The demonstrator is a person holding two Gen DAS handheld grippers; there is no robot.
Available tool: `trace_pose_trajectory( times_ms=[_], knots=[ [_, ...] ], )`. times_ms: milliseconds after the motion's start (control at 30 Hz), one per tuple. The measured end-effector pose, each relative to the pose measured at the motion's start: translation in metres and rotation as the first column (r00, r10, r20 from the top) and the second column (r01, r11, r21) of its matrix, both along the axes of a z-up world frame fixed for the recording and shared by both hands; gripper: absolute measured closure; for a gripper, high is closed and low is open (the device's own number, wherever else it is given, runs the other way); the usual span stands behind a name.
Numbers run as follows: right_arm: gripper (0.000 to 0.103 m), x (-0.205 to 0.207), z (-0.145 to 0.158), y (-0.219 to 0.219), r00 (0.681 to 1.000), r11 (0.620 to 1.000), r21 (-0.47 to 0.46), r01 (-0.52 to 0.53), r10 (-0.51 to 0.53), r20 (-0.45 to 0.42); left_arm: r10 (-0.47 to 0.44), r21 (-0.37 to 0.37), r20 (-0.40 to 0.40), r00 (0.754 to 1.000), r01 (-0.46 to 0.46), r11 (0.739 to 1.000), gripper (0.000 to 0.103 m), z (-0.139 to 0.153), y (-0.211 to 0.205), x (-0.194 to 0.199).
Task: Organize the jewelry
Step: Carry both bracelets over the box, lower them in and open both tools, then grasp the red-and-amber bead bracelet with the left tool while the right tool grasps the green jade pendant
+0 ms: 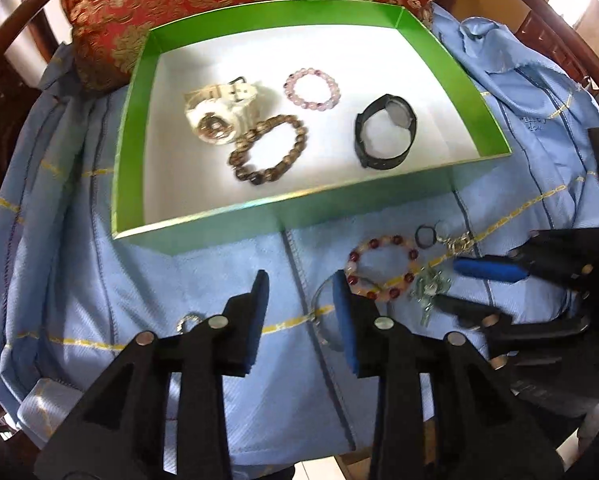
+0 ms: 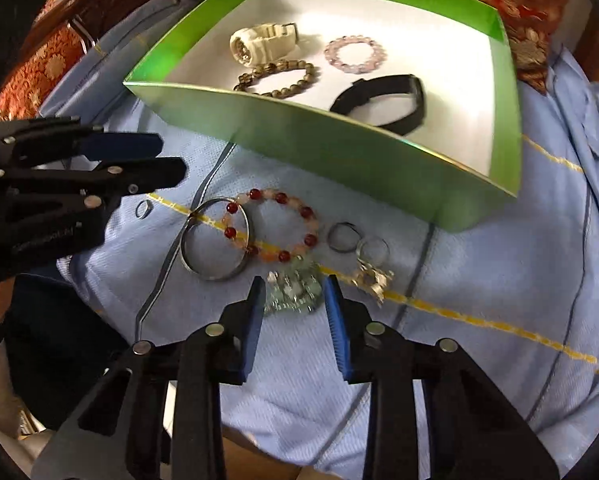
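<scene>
Green box (image 1: pixel 131 128) on the blue cloth (image 1: pixel 219 280) holds a white watch (image 1: pixel 219 112), brown bead bracelet (image 1: pixel 269 152), pink bead bracelet (image 1: pixel 311 90) and black watch (image 1: pixel 385 132). Outside, before its near wall, lie a red-and-peach bracelet (image 2: pixel 271 226), silver bangle (image 2: pixel 215 240), rings (image 2: pixel 341 237) and a pale green piece (image 2: pixel 295 292). Left gripper (image 1: pixel 301 280) and right gripper (image 2: pixel 293 284) both have fingers spread, gripping nothing; the green piece lies between the right fingers.

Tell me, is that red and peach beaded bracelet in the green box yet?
Out. The red and peach beaded bracelet lies on the blue cloth in front of the green cardboard box, overlapping a silver bangle.
</scene>
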State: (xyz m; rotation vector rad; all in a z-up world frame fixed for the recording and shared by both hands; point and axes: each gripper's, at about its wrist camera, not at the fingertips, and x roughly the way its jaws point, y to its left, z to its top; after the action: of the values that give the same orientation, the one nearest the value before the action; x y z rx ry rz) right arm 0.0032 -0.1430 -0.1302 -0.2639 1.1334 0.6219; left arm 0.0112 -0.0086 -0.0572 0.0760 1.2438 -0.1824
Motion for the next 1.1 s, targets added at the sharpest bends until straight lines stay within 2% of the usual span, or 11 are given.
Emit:
trace_pose_trajectory(
  times_ms=[67,100,200,300,433,633,733,800,933,1000,1100],
  knots=[
    [0.073,0.001,-0.011,0.005,1.0,0.999,-0.033,0.002,-0.002,-0.006,-0.015,-0.009,0.009,1.0,0.015,1.0,0.062,-0.001,-0.008,0.002],
    [0.08,0.0,-0.016,0.006,1.0,0.999,-0.044,-0.009,0.008,-0.02,-0.015,-0.014,0.013,1.0,0.015,1.0,0.059,-0.002,-0.012,0.003],
    [0.095,-0.007,-0.012,0.007,0.999,0.996,-0.076,-0.037,0.037,0.003,-0.023,-0.006,0.015,1.0,0.023,1.0,0.059,-0.008,-0.024,0.011],
    [0.095,-0.01,-0.007,0.001,1.0,0.997,-0.072,-0.029,0.03,0.008,-0.029,0.042,0.006,1.0,0.029,0.999,0.068,-0.019,-0.036,0.02],
    [0.095,-0.007,0.003,-0.013,1.0,1.0,-0.027,0.005,-0.005,0.009,-0.024,0.075,-0.02,1.0,0.025,0.997,0.069,-0.034,-0.042,0.028],
    [0.091,0.001,0.017,-0.027,0.998,0.996,0.076,0.046,-0.042,-0.047,-0.012,0.088,-0.041,0.999,0.015,0.996,0.068,-0.046,-0.043,0.036],
    [0.089,0.005,0.02,-0.037,0.997,0.995,0.079,0.068,-0.065,-0.045,-0.009,0.097,-0.043,0.999,0.013,0.995,0.067,-0.05,-0.044,0.038],
    [0.089,0.007,0.02,-0.041,0.995,0.993,0.079,0.085,-0.081,-0.05,-0.018,0.108,-0.046,0.999,0.022,0.994,0.074,-0.052,-0.049,0.036],
    [0.089,0.014,0.02,-0.048,0.994,0.993,0.066,0.1,-0.096,-0.051,-0.015,0.19,-0.068,0.998,0.028,0.981,0.078,-0.053,-0.046,0.027],
    [0.089,0.014,0.02,-0.049,0.994,0.993,0.063,0.104,-0.101,-0.051,0.02,0.174,-0.087,0.996,-0.004,0.985,0.078,-0.052,-0.036,0.023],
    [0.089,0.007,0.019,-0.05,0.994,0.994,0.059,0.094,-0.091,-0.053,0.031,0.1,-0.057,0.998,-0.025,0.995,0.078,-0.039,-0.024,0.015]
  ],
)
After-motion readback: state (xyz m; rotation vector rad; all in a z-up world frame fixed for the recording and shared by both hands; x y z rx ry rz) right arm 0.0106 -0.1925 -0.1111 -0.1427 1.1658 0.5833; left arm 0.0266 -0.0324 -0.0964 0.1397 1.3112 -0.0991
